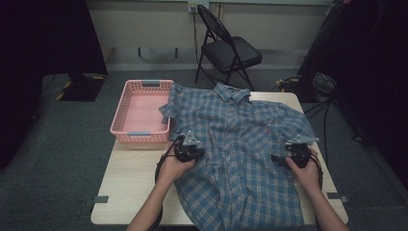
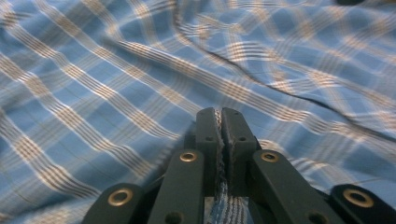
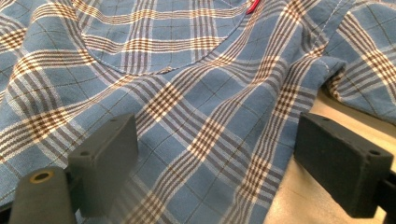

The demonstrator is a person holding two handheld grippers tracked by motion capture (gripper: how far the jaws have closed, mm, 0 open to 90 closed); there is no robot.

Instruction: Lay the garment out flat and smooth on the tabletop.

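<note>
Plaid shirt pinched (edge fold) in left hand-held gripper.

The high view is dim and soft, its left and right sides sinking into near black while the table catches pale overhead light. The left gripper view is blurred across the shirt. The right gripper view is sharper, with blurred near jaws.

A pink plastic lattice basket sits at the far left corner of the light wooden table. Beyond the table, a black folding metal chair stands on the grey carpeted floor near the pale wall.
</note>
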